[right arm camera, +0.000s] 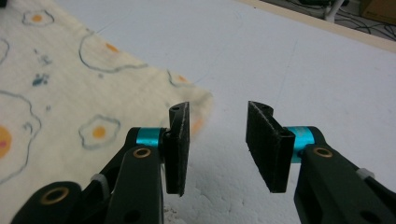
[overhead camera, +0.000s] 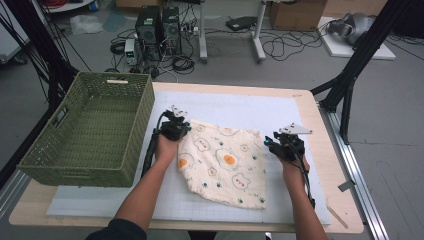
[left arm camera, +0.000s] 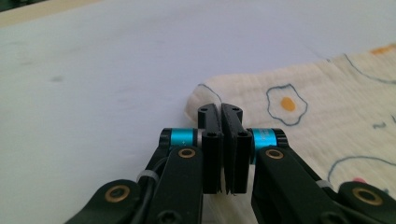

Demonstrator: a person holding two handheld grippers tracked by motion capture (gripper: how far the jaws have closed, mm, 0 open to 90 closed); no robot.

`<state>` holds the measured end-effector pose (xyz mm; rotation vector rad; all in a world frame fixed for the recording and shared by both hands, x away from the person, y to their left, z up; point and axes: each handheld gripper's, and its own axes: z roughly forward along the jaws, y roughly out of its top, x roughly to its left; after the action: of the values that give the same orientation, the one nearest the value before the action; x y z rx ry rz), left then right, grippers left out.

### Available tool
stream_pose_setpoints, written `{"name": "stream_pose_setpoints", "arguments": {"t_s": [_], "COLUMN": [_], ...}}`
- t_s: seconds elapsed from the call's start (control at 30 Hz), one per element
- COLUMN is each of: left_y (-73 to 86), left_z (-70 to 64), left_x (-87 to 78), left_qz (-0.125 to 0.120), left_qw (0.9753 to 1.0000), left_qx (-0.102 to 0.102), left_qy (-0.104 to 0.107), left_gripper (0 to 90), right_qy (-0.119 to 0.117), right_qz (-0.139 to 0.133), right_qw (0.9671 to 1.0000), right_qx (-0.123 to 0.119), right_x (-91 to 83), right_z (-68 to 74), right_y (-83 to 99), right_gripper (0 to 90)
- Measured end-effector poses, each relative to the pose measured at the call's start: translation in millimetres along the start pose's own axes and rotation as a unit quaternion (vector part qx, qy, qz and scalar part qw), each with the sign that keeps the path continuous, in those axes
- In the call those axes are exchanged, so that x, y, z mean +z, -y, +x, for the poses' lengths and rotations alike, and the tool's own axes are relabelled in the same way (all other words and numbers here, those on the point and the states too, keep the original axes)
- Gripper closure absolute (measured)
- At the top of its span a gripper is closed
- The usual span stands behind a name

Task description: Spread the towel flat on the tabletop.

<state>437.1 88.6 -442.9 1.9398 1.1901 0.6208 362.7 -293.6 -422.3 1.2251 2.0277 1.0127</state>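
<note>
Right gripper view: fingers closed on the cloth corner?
No, the right gripper has its fingers spread apart over the white mat, with the cloth corner just beside the left one.

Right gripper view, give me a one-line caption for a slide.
Open right gripper poised at the corner of an egg-print cloth lying on the white mat.

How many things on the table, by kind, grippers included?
Cloth, cream with fried-egg print: 1
Green woven basket: 1
Grippers: 2, left gripper shut at a cloth corner, right gripper open by another corner
Total: 4
</note>
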Motion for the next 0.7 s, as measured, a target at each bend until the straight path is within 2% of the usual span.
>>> {"name": "stream_pose_setpoints", "arguments": {"t_s": [0.1, 0.17, 0.2, 0.27, 0.3, 0.4, 0.53, 0.63, 0.67, 0.7], "left_y": [3.6, 5.7, 5.9, 5.0, 4.4, 2.4, 0.1, -1.2, -1.4, -1.5], "left_z": [16.4, 20.3, 20.0, 18.5, 17.5, 13.9, 11.8, 10.6, 10.3, 10.0], "left_x": [0.8, 1.9, 2.2, 1.8, 1.2, -1.6, -6.2, -9.2, -9.8, -10.3], "left_qz": [-0.003, -0.002, -0.004, -0.011, -0.015, -0.018, -0.023, -0.025, -0.023, -0.021], "left_qw": [0.999, 0.9984, 0.9985, 0.9983, 0.9981, 0.9987, 0.9986, 0.9986, 0.9986, 0.9985], "left_qx": [-0.032, -0.05, -0.051, -0.056, -0.06, -0.048, -0.046, -0.044, -0.044, -0.045], "left_qy": [-0.03, -0.026, -0.022, -0.014, -0.005, 0.004, 0.012, 0.018, 0.02, 0.023], "left_gripper": [86.6, 86.0, 84.5, 70.5, 66.4, 61.5, 60.6, 60.2, 59.3, 58.0], "right_qy": [-0.002, -0.009, -0.014, -0.024, -0.031, -0.063, -0.114, -0.12, -0.114, -0.11], "right_qz": [0.002, 0.006, 0.006, 0.008, 0.007, 0.006, 0.024, 0.055, 0.055, 0.053], "right_qw": [1.0, 0.9999, 0.9999, 0.9997, 0.9995, 0.9979, 0.9931, 0.9912, 0.9919, 0.9925], "right_qx": [-0.006, -0.006, -0.005, -0.002, 0.002, 0.013, 0.015, 0.004, -0.001, -0.009], "right_x": [2.5, 5.1, 6.9, 9.2, 10.2, 15.5, 26.1, 36.6, 37.6, 37.3], "right_z": [1.6, 4.0, 5.0, 6.9, 7.5, 11.1, 21.8, 28.9, 30.9, 31.2], "right_y": [0.0, 0.0, 0.1, 0.0, 0.0, 0.4, 2.0, 5.3, 6.0, 5.5], "right_gripper": [59.8, 59.4, 58.9, 58.1, 57.8, 56.6, 55.8, 56.6, 60.7, 76.0]}}
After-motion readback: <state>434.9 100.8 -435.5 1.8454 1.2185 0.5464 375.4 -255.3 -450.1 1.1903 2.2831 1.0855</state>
